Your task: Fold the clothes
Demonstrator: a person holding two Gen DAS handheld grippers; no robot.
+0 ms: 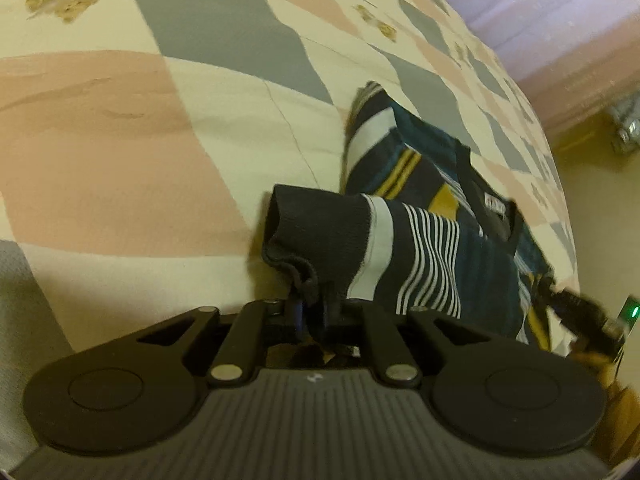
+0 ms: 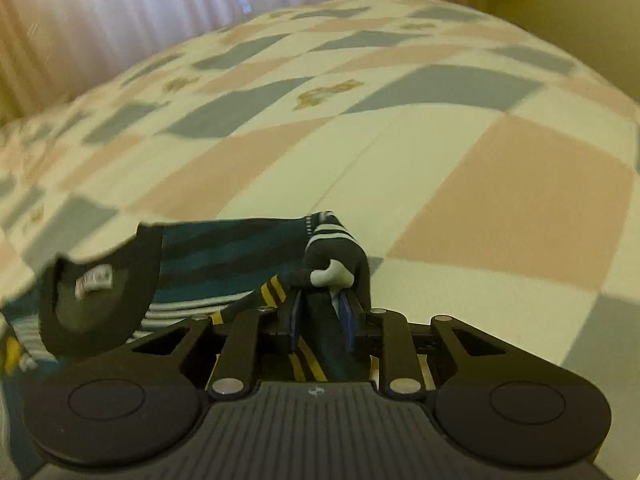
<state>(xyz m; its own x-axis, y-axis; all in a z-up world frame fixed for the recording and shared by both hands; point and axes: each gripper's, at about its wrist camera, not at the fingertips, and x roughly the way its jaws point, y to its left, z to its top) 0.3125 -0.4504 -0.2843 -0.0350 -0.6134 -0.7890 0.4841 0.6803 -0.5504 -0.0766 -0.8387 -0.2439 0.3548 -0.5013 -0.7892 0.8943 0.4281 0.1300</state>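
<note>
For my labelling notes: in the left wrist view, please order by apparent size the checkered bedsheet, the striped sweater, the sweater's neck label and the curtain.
1. Checkered bedsheet, fills most of the view.
2. Striped sweater, though it looks bigger by being near the camera.
3. Curtain, only a corner shows, so its rank is unsure.
4. Neck label, smallest.

Ahead of both claws, a bed (image 2: pixel 400 152) spread with a checked cover of pink, grey and cream squares, some carrying small tan figures. Beyond its far edge, pale pinkish curtains (image 2: pixel 120 12) with a bright slit of daylight; yellowish wall (image 2: pixel 560 4) at right.
</note>
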